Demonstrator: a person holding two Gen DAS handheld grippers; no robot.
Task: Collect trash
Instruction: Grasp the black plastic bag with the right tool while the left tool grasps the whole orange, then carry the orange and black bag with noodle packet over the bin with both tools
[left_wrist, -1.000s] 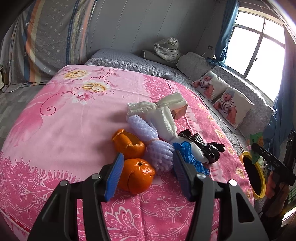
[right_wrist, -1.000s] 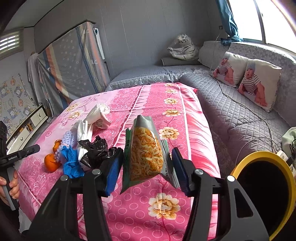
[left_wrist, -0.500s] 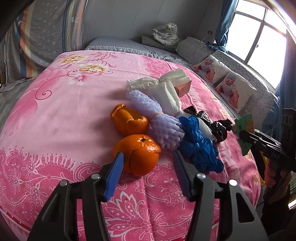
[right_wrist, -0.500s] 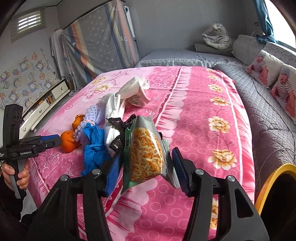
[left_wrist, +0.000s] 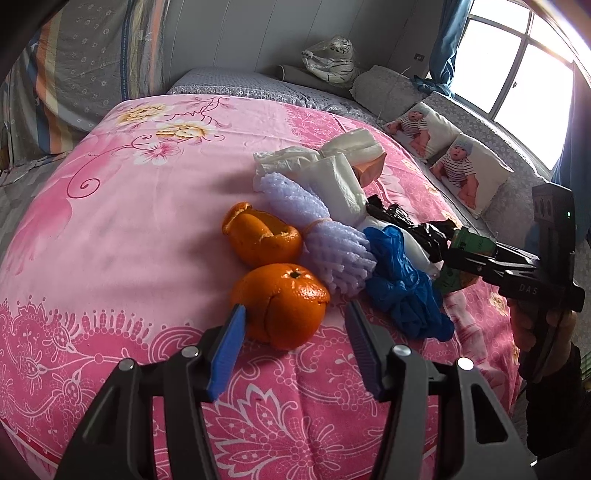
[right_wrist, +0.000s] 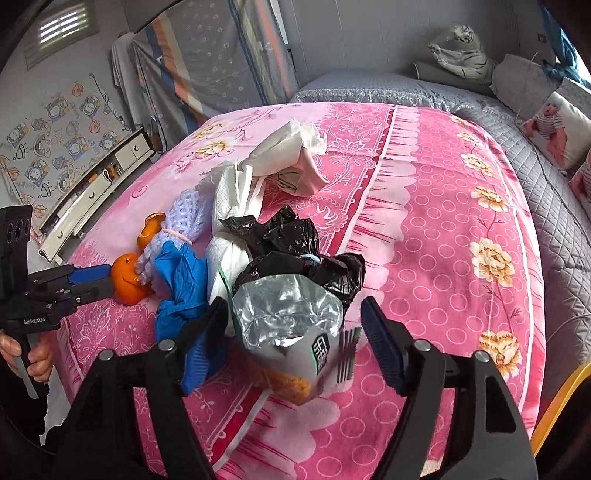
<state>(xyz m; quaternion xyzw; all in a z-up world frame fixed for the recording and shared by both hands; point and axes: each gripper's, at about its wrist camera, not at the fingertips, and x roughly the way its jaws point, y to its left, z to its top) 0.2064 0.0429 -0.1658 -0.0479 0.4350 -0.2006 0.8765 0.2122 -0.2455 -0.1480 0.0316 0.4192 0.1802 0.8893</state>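
Right hand-held gripper (right_wrist: 293, 345): sitting at the lower centre of the right wrist view, its jaws having just been opening. The snack packet (right_wrist: 295, 332) is lying between them on the pink bedspread (right_wrist: 443, 229), foil mouth facing up-frame; neither pad is pressing on it.

Left hand-held gripper (left_wrist: 291, 343): standing half open at the lower centre of the left wrist view and gripping nothing. The orange peel (left_wrist: 282, 302) shaped like a whole fruit is lying just beyond the fingertips, near the left pad; whether it is touching cannot be told.

Trash pile, mid-frame, items lying against one another:
- second orange peel (left_wrist: 260, 238), open cup, up-frame of the first
- lilac foam fruit net (left_wrist: 317, 229)
- blue glove (left_wrist: 402, 288)
- black plastic bag (right_wrist: 291, 251), just up-frame of the snack packet
- white tissue wad (left_wrist: 332, 173), farthest up-frame
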